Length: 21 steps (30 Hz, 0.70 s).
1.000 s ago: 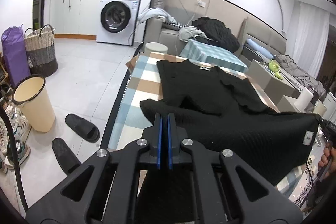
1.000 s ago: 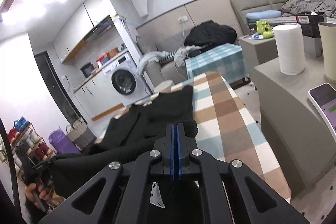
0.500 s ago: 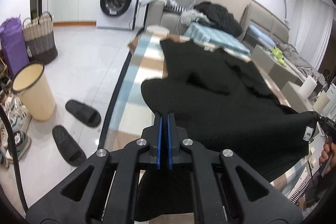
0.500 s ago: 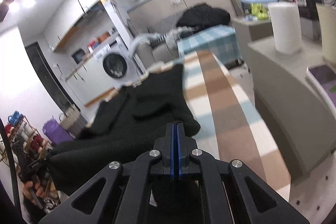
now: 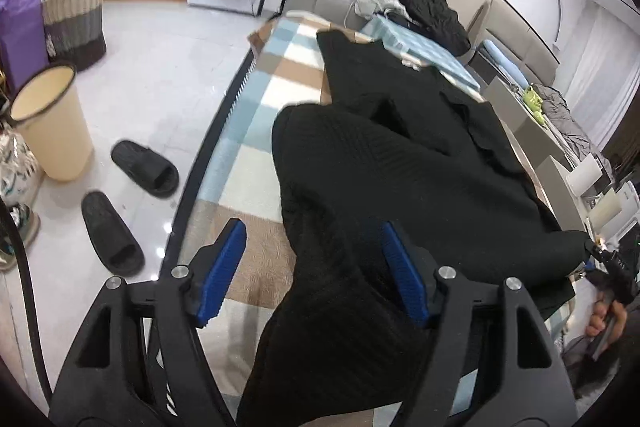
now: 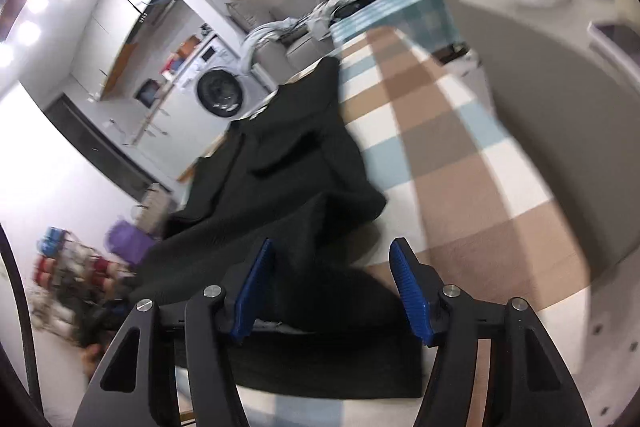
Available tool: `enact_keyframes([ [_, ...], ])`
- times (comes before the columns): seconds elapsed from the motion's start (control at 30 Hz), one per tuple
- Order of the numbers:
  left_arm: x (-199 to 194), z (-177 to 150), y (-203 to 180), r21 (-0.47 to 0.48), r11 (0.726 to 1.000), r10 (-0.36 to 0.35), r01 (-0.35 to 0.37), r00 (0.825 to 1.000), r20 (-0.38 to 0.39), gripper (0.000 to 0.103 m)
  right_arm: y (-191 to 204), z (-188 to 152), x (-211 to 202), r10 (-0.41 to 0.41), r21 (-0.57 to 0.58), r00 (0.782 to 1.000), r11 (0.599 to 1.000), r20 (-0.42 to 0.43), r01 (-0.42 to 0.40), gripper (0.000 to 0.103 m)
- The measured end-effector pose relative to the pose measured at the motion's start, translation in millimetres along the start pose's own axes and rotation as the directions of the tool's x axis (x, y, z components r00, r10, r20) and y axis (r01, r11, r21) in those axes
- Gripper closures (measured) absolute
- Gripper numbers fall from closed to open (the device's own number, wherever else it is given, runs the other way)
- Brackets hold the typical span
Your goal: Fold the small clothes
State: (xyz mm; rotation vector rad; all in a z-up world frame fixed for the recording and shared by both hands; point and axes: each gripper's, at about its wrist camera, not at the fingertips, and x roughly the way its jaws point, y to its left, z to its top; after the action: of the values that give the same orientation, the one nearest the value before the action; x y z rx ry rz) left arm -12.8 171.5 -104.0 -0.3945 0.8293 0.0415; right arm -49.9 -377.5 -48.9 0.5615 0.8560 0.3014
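A black ribbed knit garment (image 5: 400, 163) lies rumpled, partly folded over itself, along the checked table.

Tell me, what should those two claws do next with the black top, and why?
Probably draw both back. The left gripper and right gripper have just been opening; their pads no longer pinch the black top, whose near half now lies folded over the far half on the table.

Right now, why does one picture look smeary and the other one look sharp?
Right wrist view: it is smeared, so the checked brown, blue and white table cover and the shoe rack at the left edge look streaky. Left wrist view: crisp, the ribs of the black knitted garment show clearly. Both views bulge round at the edges, with dark corners.
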Motion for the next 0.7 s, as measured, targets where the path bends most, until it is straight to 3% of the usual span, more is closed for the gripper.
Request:
enact_keyframes([
  [0.1, 10.4, -1.7, 5.1, -0.029, 1.0, -0.008, 0.007, 0.999, -0.037, 0.035, 3.0, -1.1, 7.6, 0.026, -0.005, 0.999, 1.0, -0.028, -0.026, 0.041],
  [0.17, 13.0, -2.0, 4.1, -0.032, 0.998, -0.046, 0.045, 0.998, -0.036, 0.041, 5.1, -1.6, 12.1, 0.043, -0.015, 0.998, 0.999, -0.046, -0.044, 0.041],
  [0.23, 13.1, -2.2, 0.3, -0.019, 0.997, -0.074, 0.073, 0.997, -0.033, 0.082, 6.5, -2.3, 17.3, 0.062, -0.021, 0.996, 0.998, -0.062, -0.064, 0.044],
  [0.27, 12.9, -2.5, -2.0, -0.01, 0.997, -0.082, 0.082, 0.996, -0.034, 0.092, 7.8, -2.3, 19.6, 0.081, -0.027, 0.994, 0.996, -0.071, -0.083, 0.051],
  [0.3, 10.7, -2.4, -4.1, -0.002, 0.997, -0.082, 0.082, 0.997, -0.015, 0.099, 10.6, -2.5, 21.4, 0.097, -0.045, 0.992, 0.994, -0.08, -0.101, 0.074],
  [0.33, 7.0, -2.7, -5.8, 0.006, 0.997, -0.081, 0.081, 0.997, 0.003, 0.099, 15.9, -3.2, 22.4, 0.104, -0.079, 0.991, 0.991, -0.087, -0.111, 0.091],
  [0.37, 2.3, -2.7, -7.8, 0.016, 0.997, -0.081, 0.081, 0.997, 0.017, 0.099, 21.6, -4.3, 21.1, 0.108, -0.109, 0.99, 0.987, -0.086, -0.117, 0.097],
  [0.5, -25.5, 3.5, -11.8, 0.03, 0.995, -0.099, 0.096, 0.99, 0.105, 0.099, 45.5, -2.9, -2.3, 0.126, -0.213, 0.992, 0.969, 0.001, -0.123, 0.097],
  [0.7, -48.0, 26.9, -21.4, 0.055, 0.99, -0.141, 0.133, 0.968, 0.209, 0.099, 53.7, 20.5, -28.6, 0.128, -0.183, 0.976, 0.979, 0.178, -0.096, 0.098],
])
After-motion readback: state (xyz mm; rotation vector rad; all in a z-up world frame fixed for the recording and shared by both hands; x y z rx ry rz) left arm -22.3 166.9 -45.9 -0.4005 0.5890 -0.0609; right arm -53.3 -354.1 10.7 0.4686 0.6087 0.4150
